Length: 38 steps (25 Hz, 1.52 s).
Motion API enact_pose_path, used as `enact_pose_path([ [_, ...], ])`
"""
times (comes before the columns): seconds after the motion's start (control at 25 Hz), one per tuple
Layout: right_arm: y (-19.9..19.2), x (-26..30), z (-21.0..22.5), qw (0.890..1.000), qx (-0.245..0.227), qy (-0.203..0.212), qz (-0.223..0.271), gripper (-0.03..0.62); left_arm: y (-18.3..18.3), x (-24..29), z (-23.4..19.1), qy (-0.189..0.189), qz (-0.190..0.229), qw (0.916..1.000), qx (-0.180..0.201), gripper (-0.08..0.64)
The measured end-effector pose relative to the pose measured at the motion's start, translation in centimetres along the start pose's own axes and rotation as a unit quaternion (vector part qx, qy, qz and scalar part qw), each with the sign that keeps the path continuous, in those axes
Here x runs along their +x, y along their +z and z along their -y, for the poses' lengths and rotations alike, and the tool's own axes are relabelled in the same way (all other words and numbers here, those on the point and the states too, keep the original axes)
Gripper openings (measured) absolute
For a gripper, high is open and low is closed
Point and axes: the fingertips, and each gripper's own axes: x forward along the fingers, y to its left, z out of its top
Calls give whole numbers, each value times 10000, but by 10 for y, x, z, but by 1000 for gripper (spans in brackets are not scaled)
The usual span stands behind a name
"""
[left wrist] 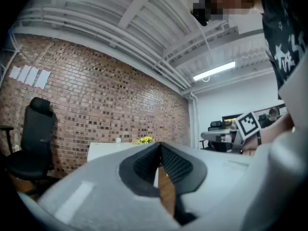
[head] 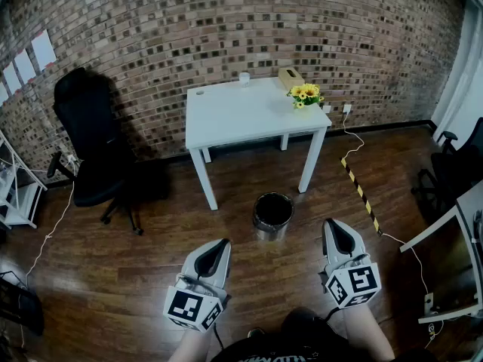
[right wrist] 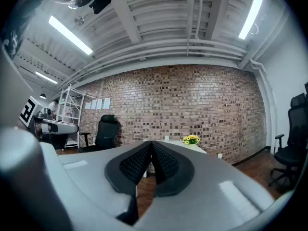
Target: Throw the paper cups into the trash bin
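One paper cup (head: 244,79) stands at the far edge of the white table (head: 234,115). It also shows small in the left gripper view as the cup (left wrist: 118,140) and in the right gripper view as the cup (right wrist: 167,138). A round black trash bin (head: 272,212) sits on the wooden floor in front of the table. My left gripper (head: 223,243) and right gripper (head: 332,225) are held low and level on either side of the bin, well short of the table. Both are shut with nothing in them, their jaws meeting at the tips: left gripper (left wrist: 160,146), right gripper (right wrist: 151,143).
A tissue box (head: 290,77) and yellow flowers (head: 305,94) stand on the table's right end. A black office chair (head: 94,142) and a white shelf (head: 15,187) are at the left. At the right are a black-and-yellow floor strip (head: 358,191) and a desk (head: 453,221).
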Motion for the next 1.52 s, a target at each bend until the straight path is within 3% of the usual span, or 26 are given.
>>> enact_pose_path([
  [0.28, -17, 54, 24, 9999, -94, 59, -19, 8, -20, 38, -34, 243, -134, 9996, -15, 5],
  [0.48, -30, 130, 79, 9998, 175, 22, 120, 8, -39, 97, -67, 588, -293, 9978, 3, 4],
  [0.88, -28, 297, 173, 9961, 325, 813, 118, 8, -35, 259, -117, 1125, -456, 9924, 215, 5],
  [1.12, -24, 349, 180, 9900, 326, 1365, 119, 8, -31, 308, -129, 1287, -412, 9905, 250, 5],
  [1.52, -26, 397, 181, 9874, 543, 1466, 239, 8, -17, 362, -156, 1109, -371, 9927, 290, 5],
])
